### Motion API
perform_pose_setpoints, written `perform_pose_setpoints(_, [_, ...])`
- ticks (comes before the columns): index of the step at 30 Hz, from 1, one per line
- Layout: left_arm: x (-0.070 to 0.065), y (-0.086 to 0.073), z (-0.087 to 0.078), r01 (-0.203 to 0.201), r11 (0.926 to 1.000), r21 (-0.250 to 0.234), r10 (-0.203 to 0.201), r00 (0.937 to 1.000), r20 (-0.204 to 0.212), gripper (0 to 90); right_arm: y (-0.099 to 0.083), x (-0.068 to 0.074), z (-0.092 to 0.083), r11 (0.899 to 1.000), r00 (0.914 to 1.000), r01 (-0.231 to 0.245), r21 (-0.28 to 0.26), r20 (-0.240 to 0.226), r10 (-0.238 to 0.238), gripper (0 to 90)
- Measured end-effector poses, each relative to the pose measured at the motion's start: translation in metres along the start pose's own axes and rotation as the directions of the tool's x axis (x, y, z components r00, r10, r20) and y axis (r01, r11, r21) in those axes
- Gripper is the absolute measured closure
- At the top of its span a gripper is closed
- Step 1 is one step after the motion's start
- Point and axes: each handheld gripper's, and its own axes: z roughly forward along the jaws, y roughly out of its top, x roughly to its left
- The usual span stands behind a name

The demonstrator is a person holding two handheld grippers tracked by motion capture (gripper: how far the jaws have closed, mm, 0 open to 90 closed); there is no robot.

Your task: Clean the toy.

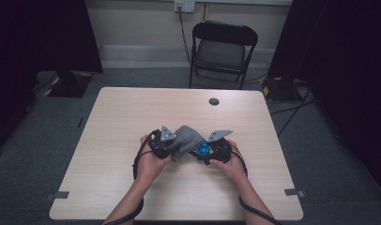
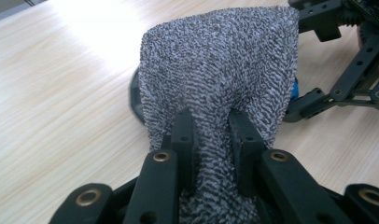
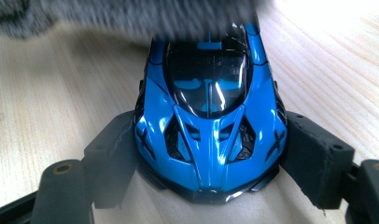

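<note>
Holding the blue toy car (image 3: pixel 210 121) tight between your right gripper (image 3: pixel 210 158)'s jaws, you have the grey cloth (image 2: pixel 220 70) pinched in your left gripper (image 2: pixel 211 140) and draped over the car's far end, so most wiping looks left.

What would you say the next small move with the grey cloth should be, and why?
Probably draw the left gripper and its pinched grey cloth along the blue toy car. The right gripper clamps the car's sides on the table, and the cloth drapes one end, leaving the rest uncovered.
</note>
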Motion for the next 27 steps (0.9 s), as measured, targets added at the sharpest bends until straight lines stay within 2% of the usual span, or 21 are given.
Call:
perform_pose_setpoints(10, [-0.013, 0.008, 0.008, -0.026, 0.9996, -0.007, 0.026, 0.9995, 0.017, 75.0, 0.000, 0.000, 0.000, 1.000, 1.0000, 0.001, 0.000, 0.000, -0.001, 24.0])
perform_pose_setpoints(12, [-0.016, 0.010, 0.010, -0.041, 0.9991, -0.003, 0.041, 0.9989, 0.020, 75.0, 0.000, 0.000, 0.000, 1.000, 1.0000, 0.001, 0.000, 0.000, -0.001, 24.0])
perform_pose_setpoints(17, [-0.024, 0.012, 0.019, -0.062, 0.9979, 0.016, 0.062, 0.9976, 0.030, 75.0, 0.000, 0.000, 0.000, 1.000, 1.0000, 0.001, 0.000, 0.000, -0.001, 24.0])
perform_pose_setpoints(21, [-0.030, 0.012, 0.025, -0.099, 0.9941, 0.044, 0.098, 0.9948, 0.030, 75.0, 0.000, 0.000, 0.000, 1.000, 1.0000, 0.000, 0.000, 0.001, 0.000, 24.0])
perform_pose_setpoints(25, [-0.031, 0.013, 0.029, -0.116, 0.9911, 0.065, 0.114, 0.9928, 0.037, 75.0, 0.000, 0.000, 0.000, 1.000, 1.0000, 0.000, 0.000, 0.001, 0.000, 24.0])
perform_pose_setpoints(27, [-0.031, 0.013, 0.031, -0.118, 0.9908, 0.066, 0.117, 0.9928, 0.028, 74.9, 0.000, 0.000, 0.000, 1.000, 1.0000, 0.000, -0.001, 0.001, 0.000, 24.0])
